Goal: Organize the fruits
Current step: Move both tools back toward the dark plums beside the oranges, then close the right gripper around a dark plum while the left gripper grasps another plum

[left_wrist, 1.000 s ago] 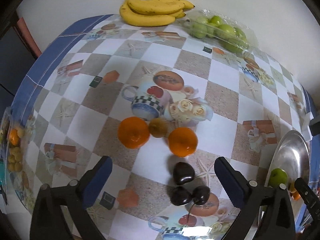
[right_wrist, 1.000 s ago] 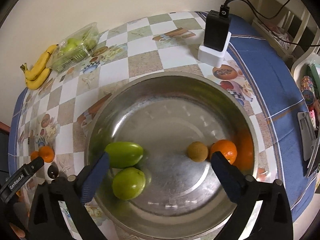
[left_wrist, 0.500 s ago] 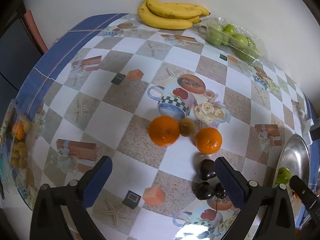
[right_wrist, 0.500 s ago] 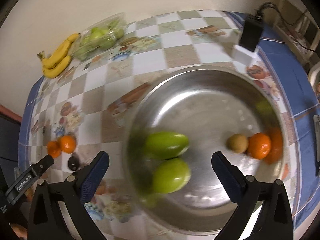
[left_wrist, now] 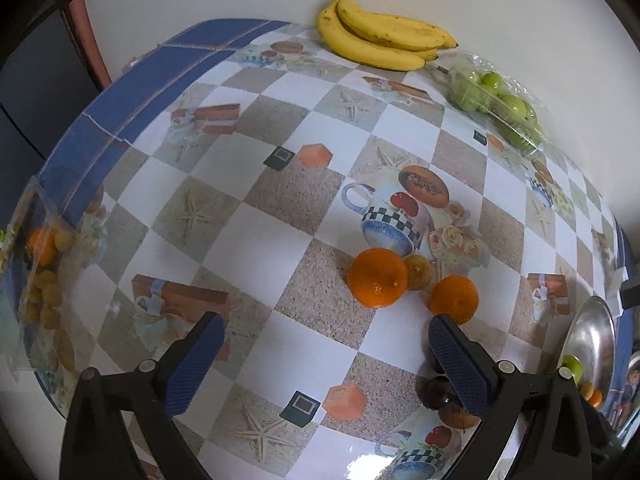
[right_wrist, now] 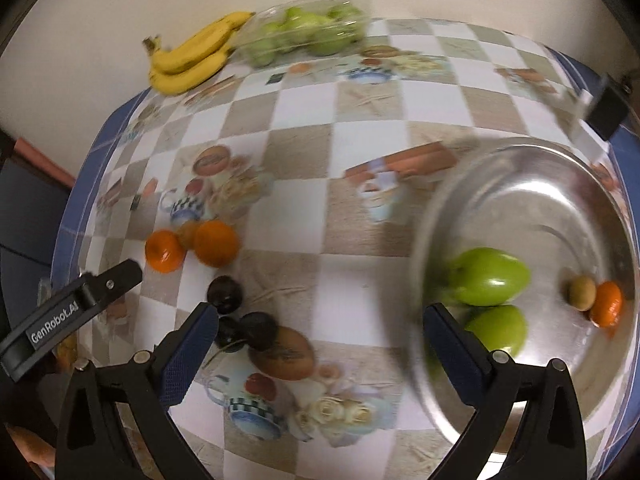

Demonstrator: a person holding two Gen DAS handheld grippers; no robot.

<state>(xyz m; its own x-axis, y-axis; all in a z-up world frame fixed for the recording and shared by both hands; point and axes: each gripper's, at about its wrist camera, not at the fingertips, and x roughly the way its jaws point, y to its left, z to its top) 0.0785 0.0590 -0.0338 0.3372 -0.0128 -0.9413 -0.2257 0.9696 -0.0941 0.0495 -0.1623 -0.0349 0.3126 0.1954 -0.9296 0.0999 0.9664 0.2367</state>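
The left gripper [left_wrist: 326, 354] has its blue-padded jaws spread wide with nothing between them, above the checked, picture-printed tablecloth [left_wrist: 256, 216]. Between and ahead of its fingers lies bare cloth; the blue border of the table curves down the left of the frame. Right of centre sit two round oranges [left_wrist: 378, 278] with a small brown fruit [left_wrist: 418, 272] touching the nearer one, and a dark glossy plum [left_wrist: 436, 396] shows partly behind the right finger. A bunch of yellow bananas [left_wrist: 380, 42] and a clear plastic box of green fruit [left_wrist: 500, 108] lie against the wall at the top.

The right gripper [right_wrist: 320, 344] is likewise wide open and empty. In its blurred view, three dark plums [right_wrist: 244, 320] lie beside its left finger at lower left. The round steel bowl [right_wrist: 520, 184] fills the right of the frame, its rim near the table's right edge; inside are two green fruits [right_wrist: 490, 280], touching, and apart from them a small brown fruit [right_wrist: 582, 292] against a small orange [right_wrist: 606, 304]. Open cloth stretches between the plums and the bowl.
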